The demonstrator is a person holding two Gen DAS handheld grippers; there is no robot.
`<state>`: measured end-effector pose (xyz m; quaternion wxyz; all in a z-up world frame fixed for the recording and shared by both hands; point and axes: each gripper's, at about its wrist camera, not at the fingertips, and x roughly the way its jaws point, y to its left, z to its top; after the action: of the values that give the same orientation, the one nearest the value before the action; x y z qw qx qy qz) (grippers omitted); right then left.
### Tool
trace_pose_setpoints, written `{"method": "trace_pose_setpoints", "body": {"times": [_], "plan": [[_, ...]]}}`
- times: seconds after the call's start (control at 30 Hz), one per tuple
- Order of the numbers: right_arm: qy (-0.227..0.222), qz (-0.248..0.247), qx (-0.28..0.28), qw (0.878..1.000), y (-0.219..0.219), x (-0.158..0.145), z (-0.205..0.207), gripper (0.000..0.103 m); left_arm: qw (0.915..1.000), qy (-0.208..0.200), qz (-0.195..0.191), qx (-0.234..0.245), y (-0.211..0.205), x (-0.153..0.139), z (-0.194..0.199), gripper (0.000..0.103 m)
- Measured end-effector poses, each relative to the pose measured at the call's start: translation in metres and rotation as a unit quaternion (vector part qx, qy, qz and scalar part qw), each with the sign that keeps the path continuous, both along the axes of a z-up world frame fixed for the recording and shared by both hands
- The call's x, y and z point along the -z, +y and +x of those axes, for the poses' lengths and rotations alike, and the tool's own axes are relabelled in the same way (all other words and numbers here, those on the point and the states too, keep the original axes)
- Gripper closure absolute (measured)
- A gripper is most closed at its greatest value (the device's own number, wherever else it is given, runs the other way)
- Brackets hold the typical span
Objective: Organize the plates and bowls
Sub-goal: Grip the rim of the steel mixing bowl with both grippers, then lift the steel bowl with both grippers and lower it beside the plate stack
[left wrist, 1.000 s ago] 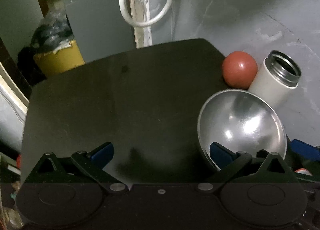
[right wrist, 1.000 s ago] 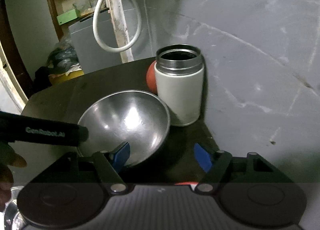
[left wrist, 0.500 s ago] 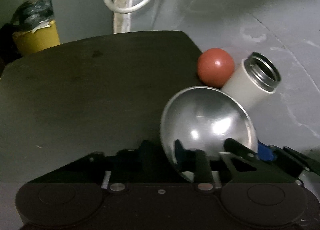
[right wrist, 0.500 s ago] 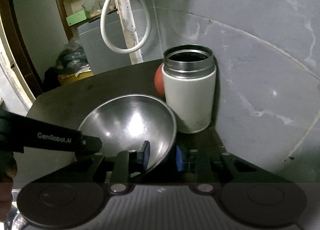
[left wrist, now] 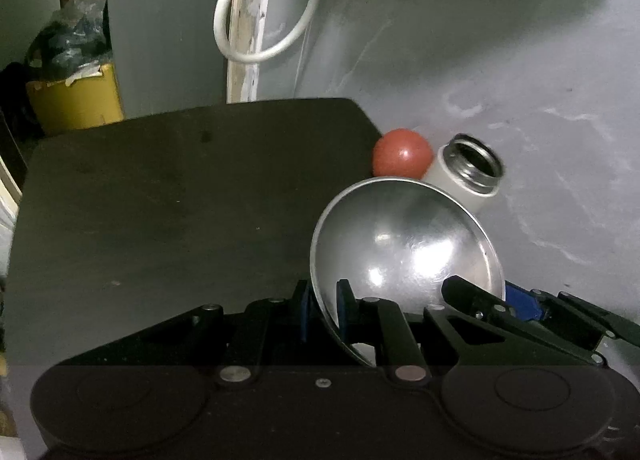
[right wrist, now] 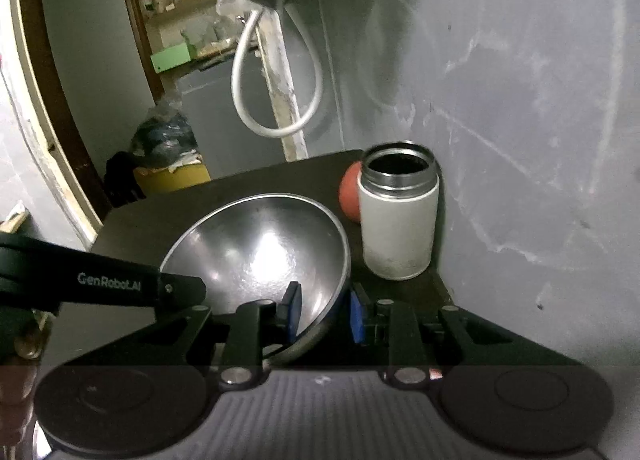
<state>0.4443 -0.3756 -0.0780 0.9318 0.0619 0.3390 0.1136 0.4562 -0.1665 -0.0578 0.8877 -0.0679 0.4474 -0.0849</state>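
Two grippers, left and right, were clamped on opposite rims of a steel bowl, tilted above the dark table, beside a flask and ball.

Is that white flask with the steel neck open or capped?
Open: the white flask with the steel neck stands upright with no lid, its dark inside showing.

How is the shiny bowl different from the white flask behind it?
The steel bowl is wide, shallow and tipped, its rim pinched by both grippers, left and right. The white flask is tall, narrow, upright and untouched on the table. Both are open-topped with bare metal showing.
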Motion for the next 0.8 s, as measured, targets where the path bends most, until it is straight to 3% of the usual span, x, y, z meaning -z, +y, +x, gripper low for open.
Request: {"method": "trace_pose_setpoints", "body": {"times": [0.17, 0.37, 0.57, 0.8], "plan": [[0.002, 0.009, 0.000, 1.000, 0.005, -0.024, -0.051, 0.075, 0.9999, -0.003, -0.007, 0.011, 0.009, -0.022, -0.049, 0.088], [0.024, 0.018, 0.011, 0.999, 0.007, -0.033, -0.121, 0.074, 0.9988, -0.001, -0.033, 0.035, 0.021, -0.028, -0.108, 0.087], [0.060, 0.009, 0.026, 0.998, 0.011, -0.027, -0.187, 0.074, 0.9967, 0.009, -0.024, 0.078, 0.014, -0.021, -0.156, 0.081], [0.077, -0.005, 0.046, 0.996, 0.009, -0.025, -0.239, 0.074, 0.9927, 0.035, -0.044, 0.107, 0.017, -0.002, -0.201, 0.080]]}}
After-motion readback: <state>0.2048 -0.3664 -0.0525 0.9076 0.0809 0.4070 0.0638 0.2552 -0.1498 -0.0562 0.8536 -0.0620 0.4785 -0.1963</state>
